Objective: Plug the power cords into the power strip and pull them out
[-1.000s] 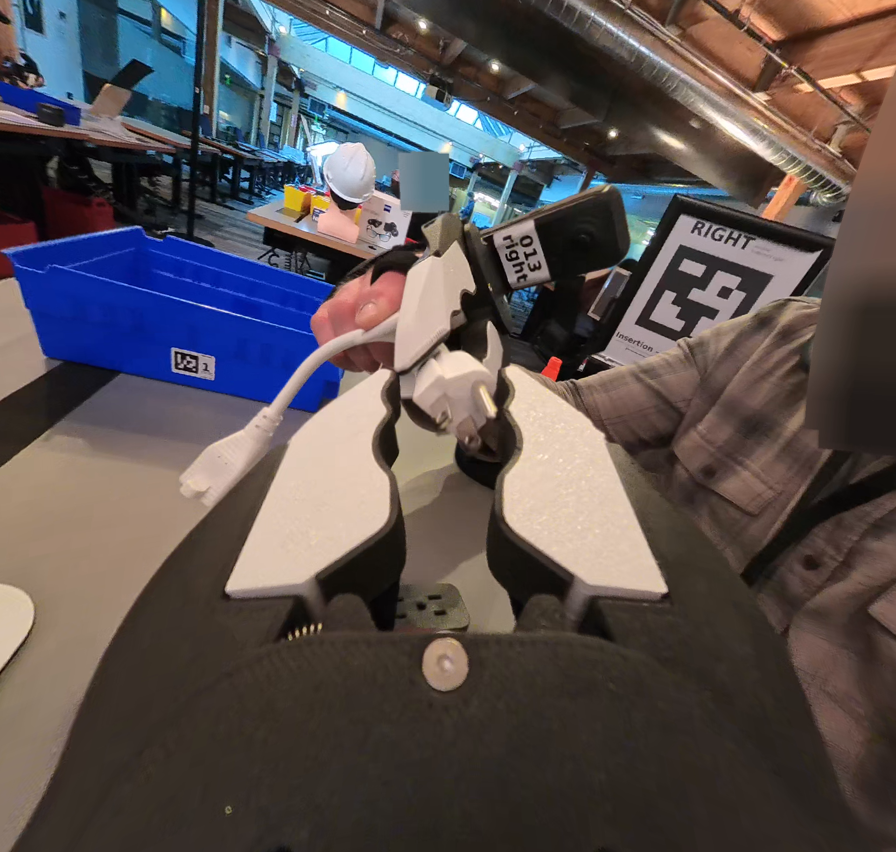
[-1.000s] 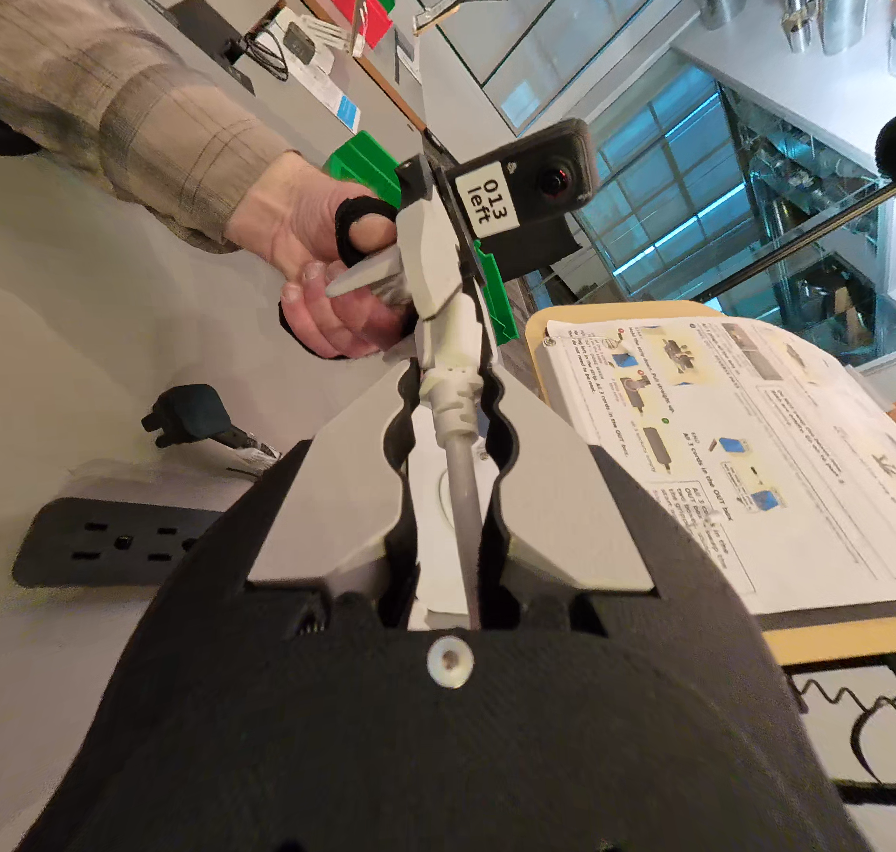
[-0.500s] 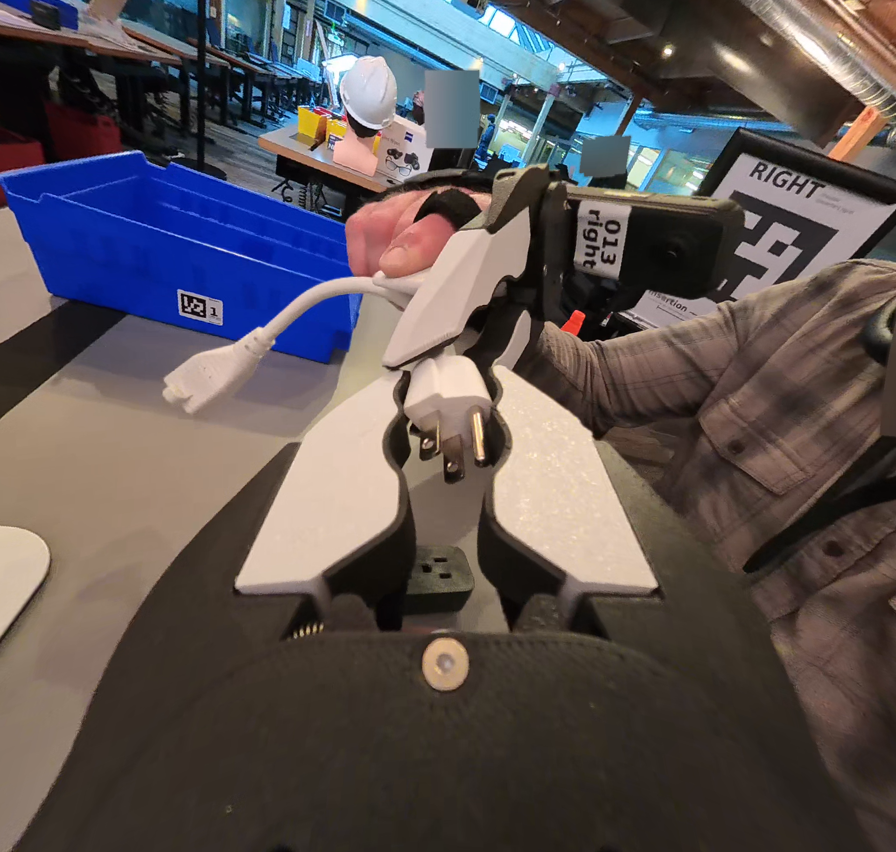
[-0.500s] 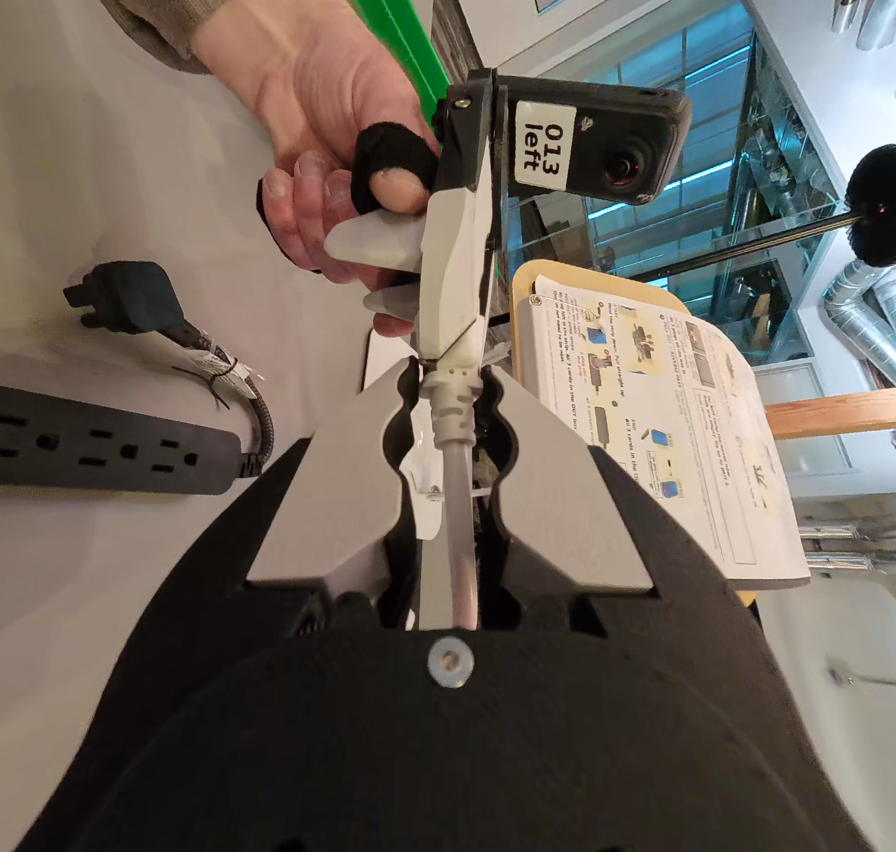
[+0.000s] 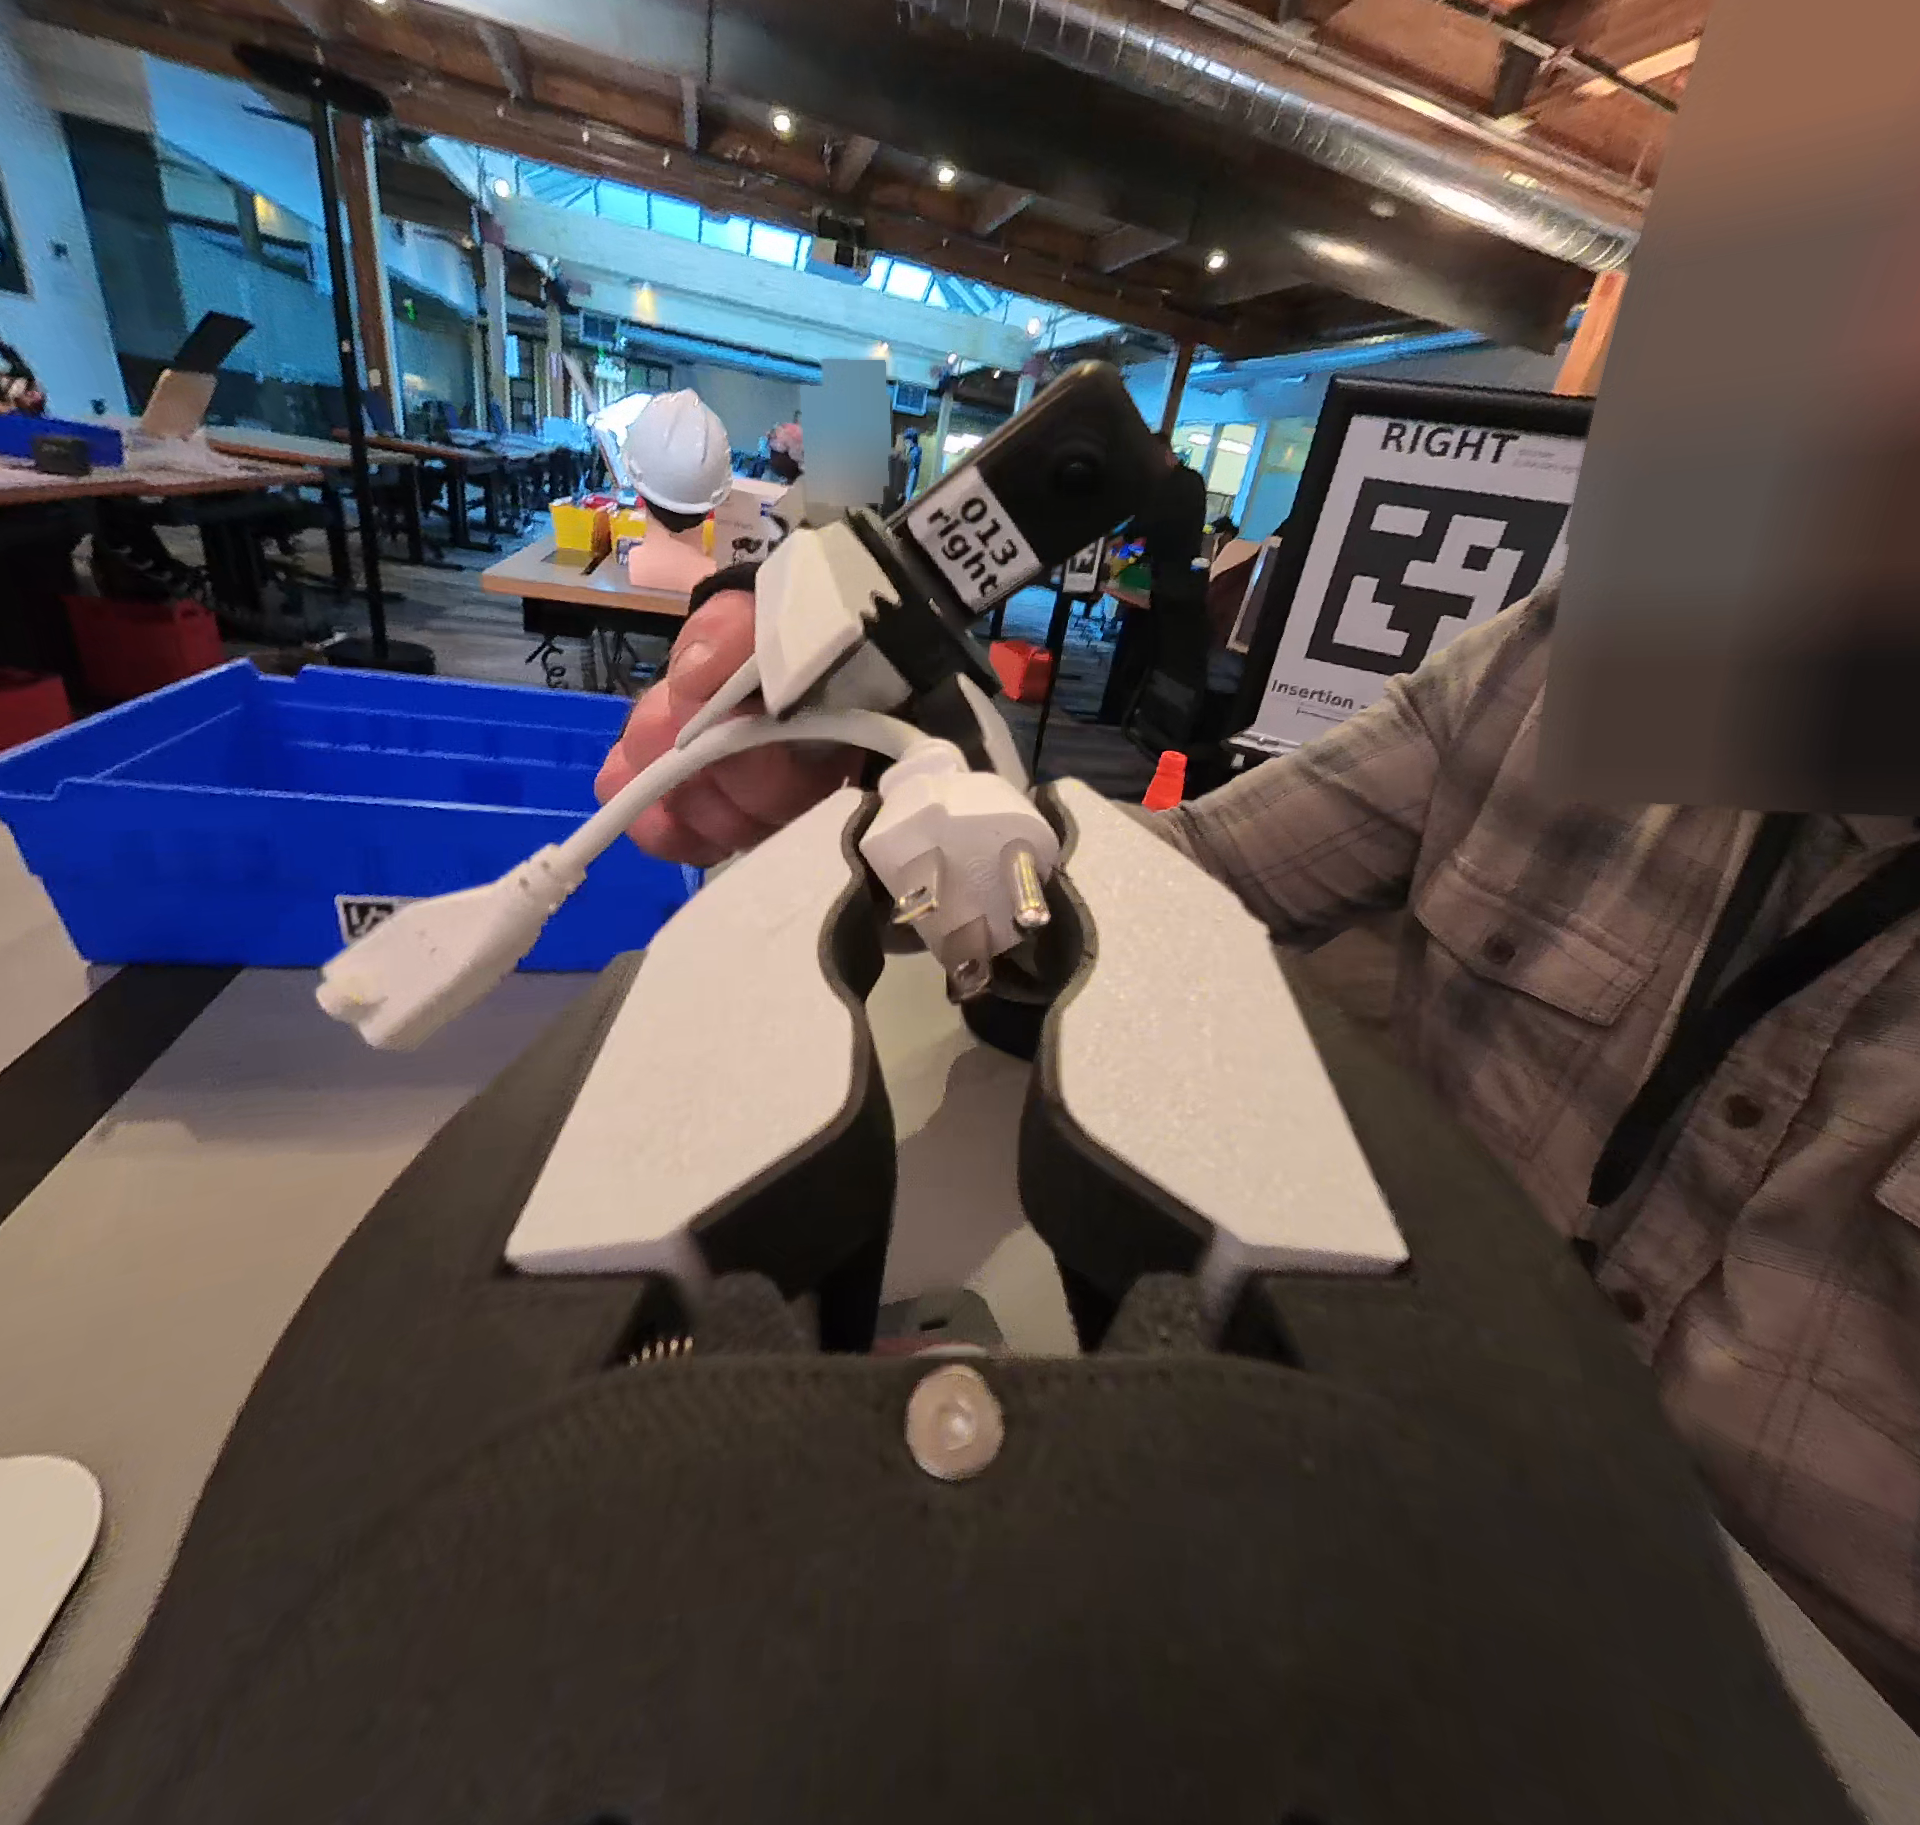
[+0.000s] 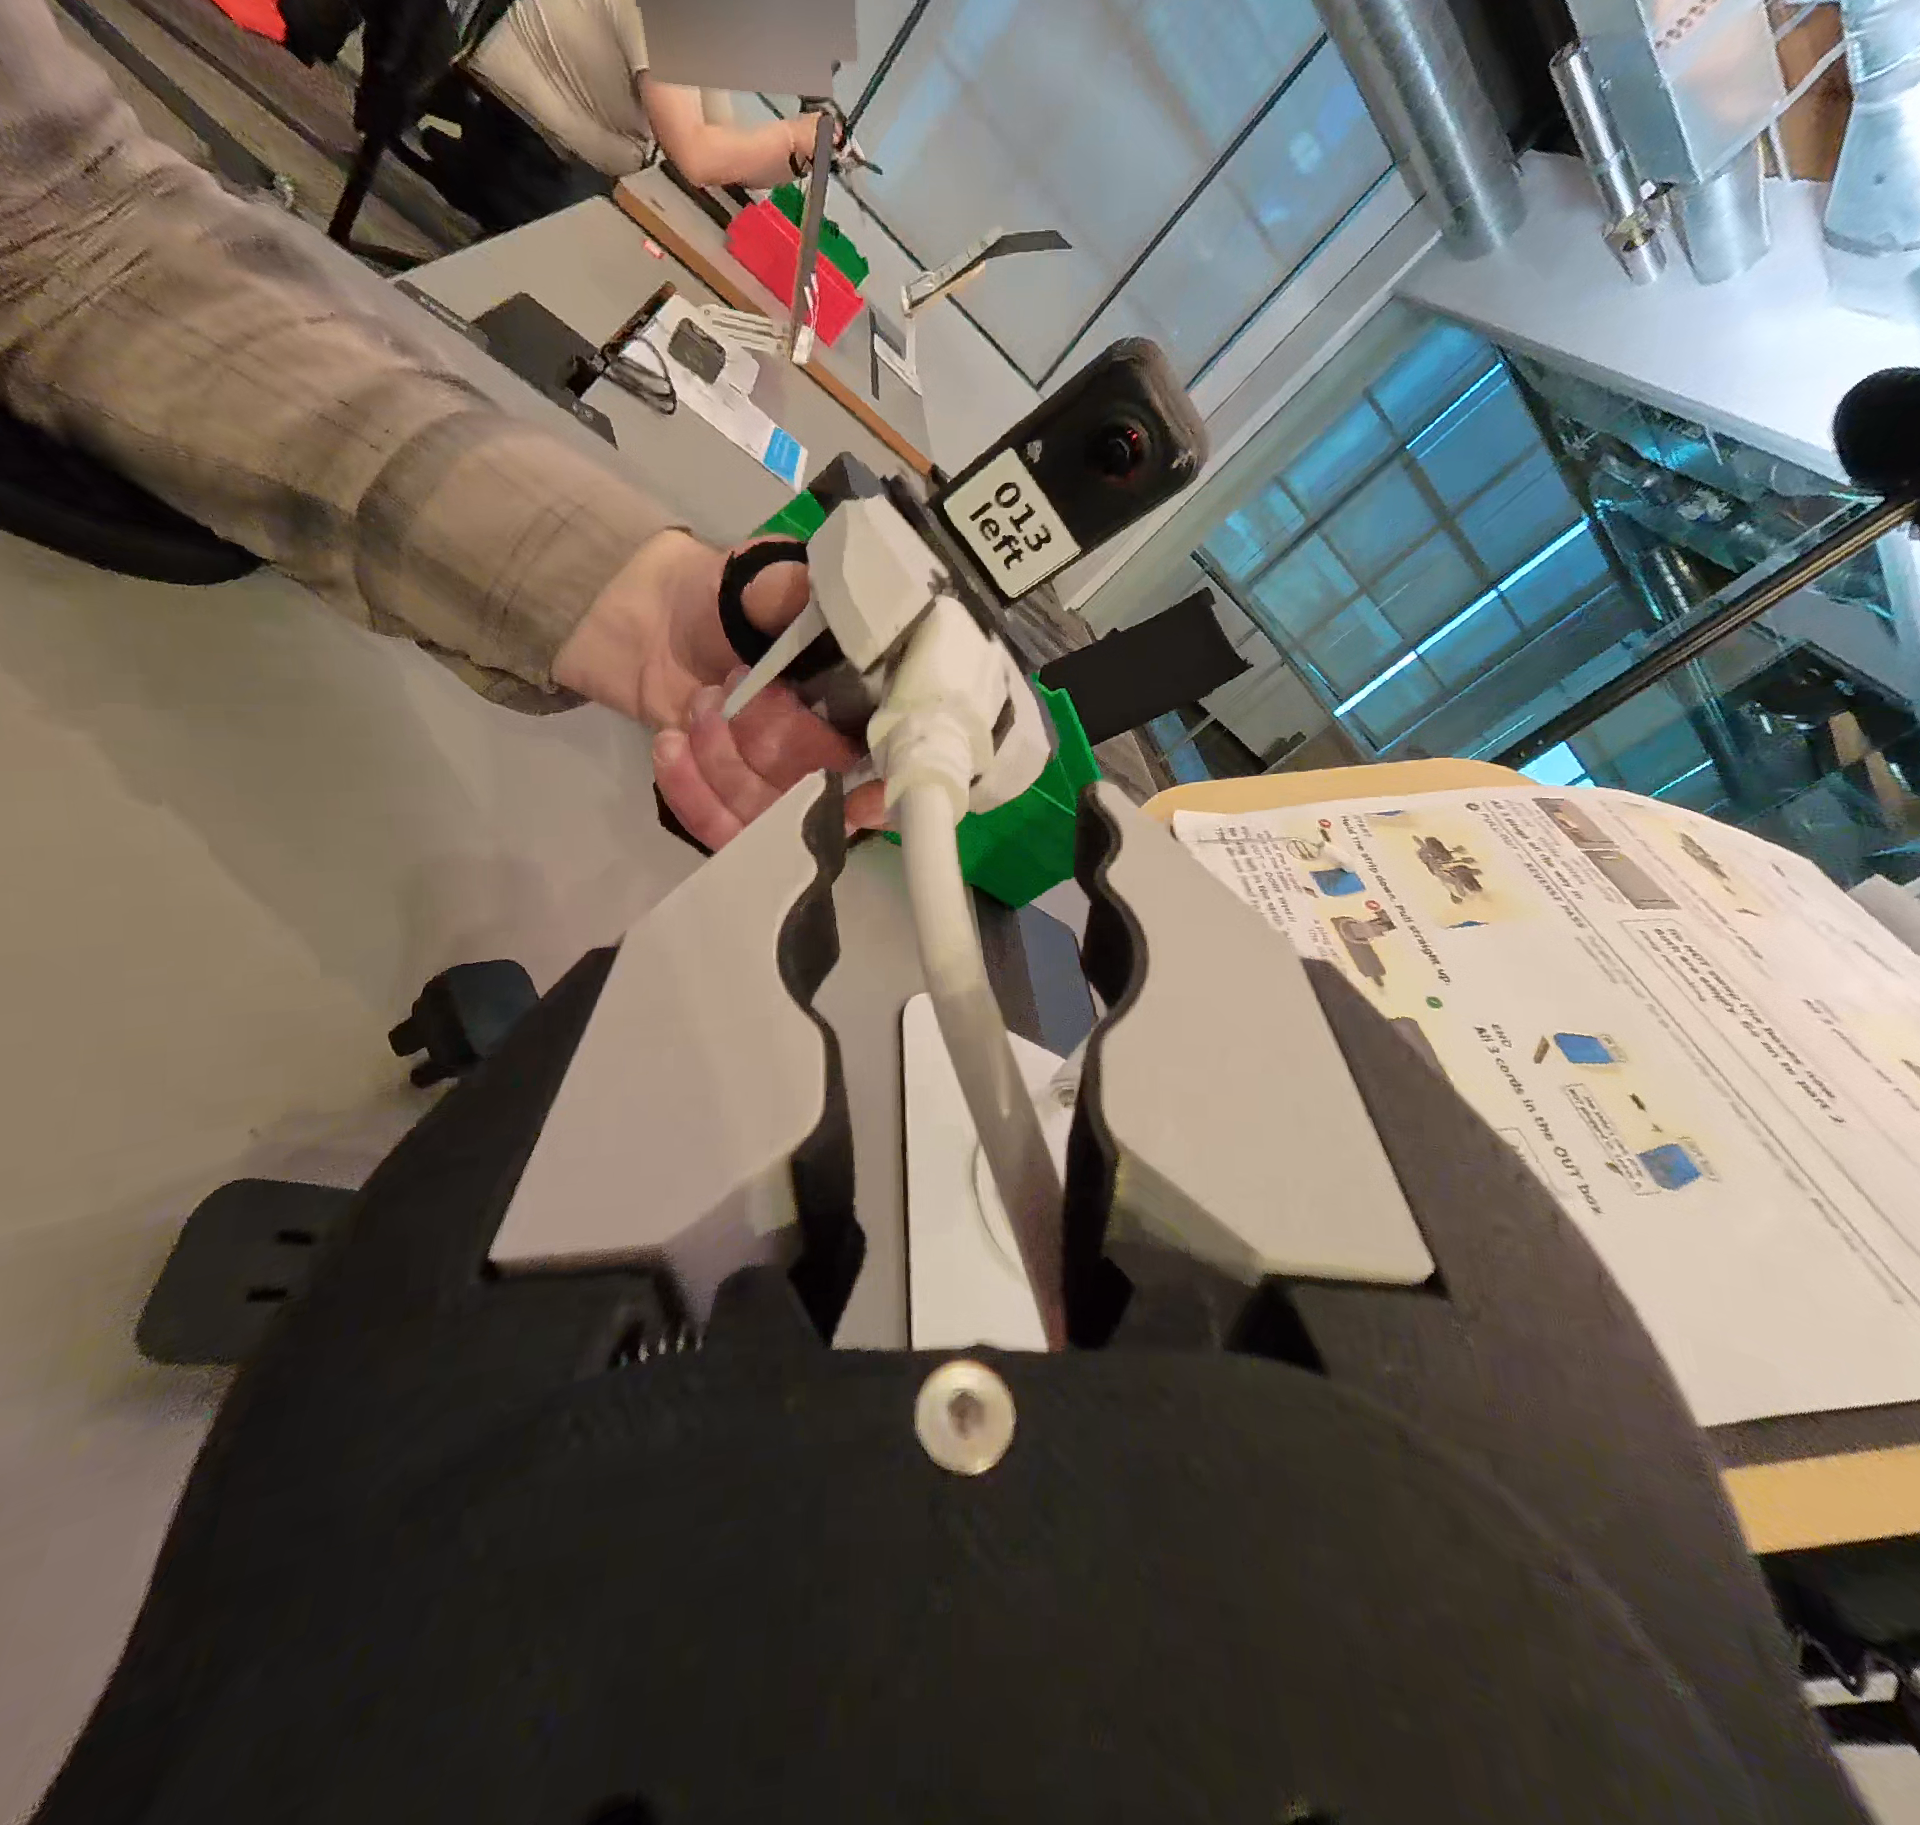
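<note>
A white power cord's plug (image 5: 961, 882) sits between the tips of my left gripper (image 5: 956, 819), which is shut on it, prongs pointing back at the camera. The cord arcs left and its white socket end (image 5: 436, 954) hangs free above the table. In the right wrist view my right gripper (image 6: 956, 809) has its jaws apart. The cord (image 6: 940, 902) runs loosely through the gap up to the plug (image 6: 956, 695), held by the left gripper beyond. The black power strip (image 6: 239, 1266) lies on the grey table at lower left, partly hidden by my right gripper.
A blue bin (image 5: 312, 788) stands at the table's far left. A framed marker sign (image 5: 1434, 570) stands behind the person's plaid sleeve (image 5: 1558, 944). A black plug (image 6: 468, 1017), a green bin (image 6: 1029, 840) and an instruction sheet (image 6: 1558, 1048) lie near the strip. My left and right fingertips are right by each other.
My right gripper has opened off the cord and drawn back a little. My left gripper keeps the plug, which has turned in the view.
</note>
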`<action>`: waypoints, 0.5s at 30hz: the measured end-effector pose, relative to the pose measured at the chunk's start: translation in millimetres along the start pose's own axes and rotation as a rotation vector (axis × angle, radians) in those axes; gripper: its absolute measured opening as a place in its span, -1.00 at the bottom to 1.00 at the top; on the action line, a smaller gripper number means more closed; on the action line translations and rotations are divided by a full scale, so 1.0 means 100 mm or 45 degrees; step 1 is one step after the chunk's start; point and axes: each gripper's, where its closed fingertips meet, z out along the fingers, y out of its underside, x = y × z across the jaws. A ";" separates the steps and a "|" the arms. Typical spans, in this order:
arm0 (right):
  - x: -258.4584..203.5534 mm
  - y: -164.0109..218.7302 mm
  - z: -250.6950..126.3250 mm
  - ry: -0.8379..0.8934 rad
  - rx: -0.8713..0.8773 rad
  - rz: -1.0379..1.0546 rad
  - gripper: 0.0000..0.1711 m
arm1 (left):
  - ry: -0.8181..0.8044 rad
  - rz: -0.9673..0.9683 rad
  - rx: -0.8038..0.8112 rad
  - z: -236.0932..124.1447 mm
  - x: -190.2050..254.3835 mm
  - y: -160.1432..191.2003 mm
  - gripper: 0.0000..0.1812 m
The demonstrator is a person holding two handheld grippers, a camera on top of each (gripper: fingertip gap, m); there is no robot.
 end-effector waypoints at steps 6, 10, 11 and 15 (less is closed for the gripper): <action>-0.02 -0.11 0.05 0.112 -0.023 -0.259 -0.65 | 0.079 -0.013 0.105 -0.03 0.08 -0.09 -0.71; -0.08 -0.18 0.07 0.083 -0.029 -0.299 -0.73 | 0.148 -0.012 0.118 -0.03 0.15 -0.07 -0.71; -0.12 -0.15 0.07 0.042 -0.040 -0.287 -0.75 | 0.154 -0.007 0.098 -0.02 0.16 -0.04 -0.71; -0.16 -0.16 0.11 0.015 -0.046 -0.255 -0.75 | 0.181 0.007 0.099 -0.04 0.19 -0.02 -0.71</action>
